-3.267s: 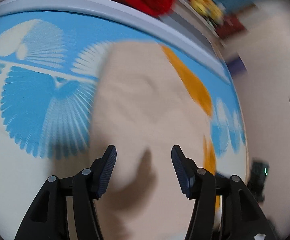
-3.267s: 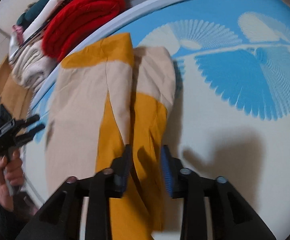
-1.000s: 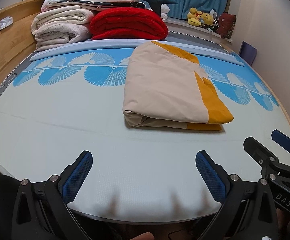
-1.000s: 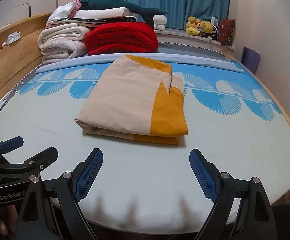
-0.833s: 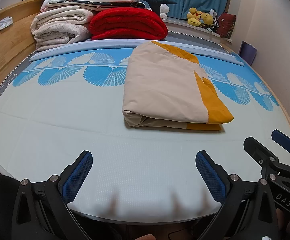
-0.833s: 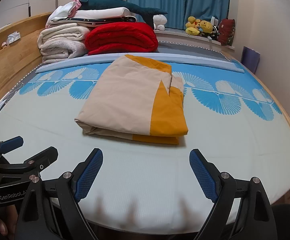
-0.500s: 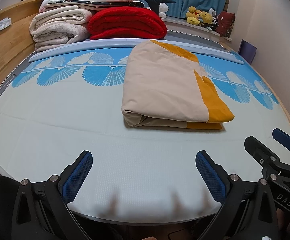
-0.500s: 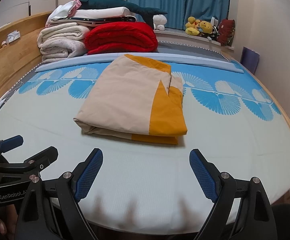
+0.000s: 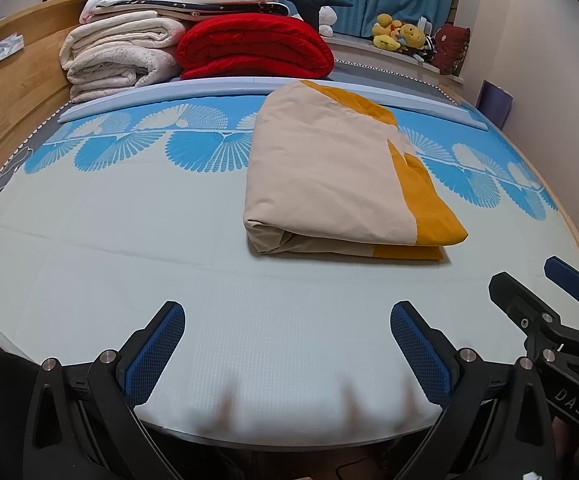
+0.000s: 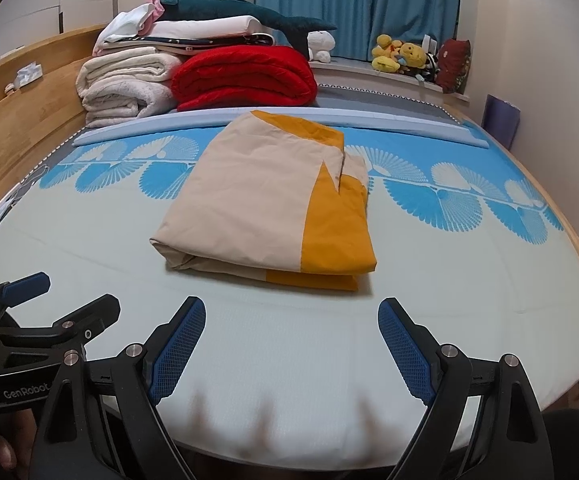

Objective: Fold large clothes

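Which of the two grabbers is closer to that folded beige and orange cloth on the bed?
Too close to call: the left gripper sits off the folded cloth's left corner, the right gripper nearly straight before it, both open and apart.

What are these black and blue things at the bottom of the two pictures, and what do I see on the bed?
They are hand-held tongs, one in each of a person's hands, with a camera on each looking forward. One picture comes from the left tongs, the other from the right tongs. Both are open and hold nothing. On the bed lies a beige and orange cloth, folded into a flat packet, apart from both tongs. Behind it are a rolled red blanket and stacked white bedding. Each camera also sees the other tongs at its edge.
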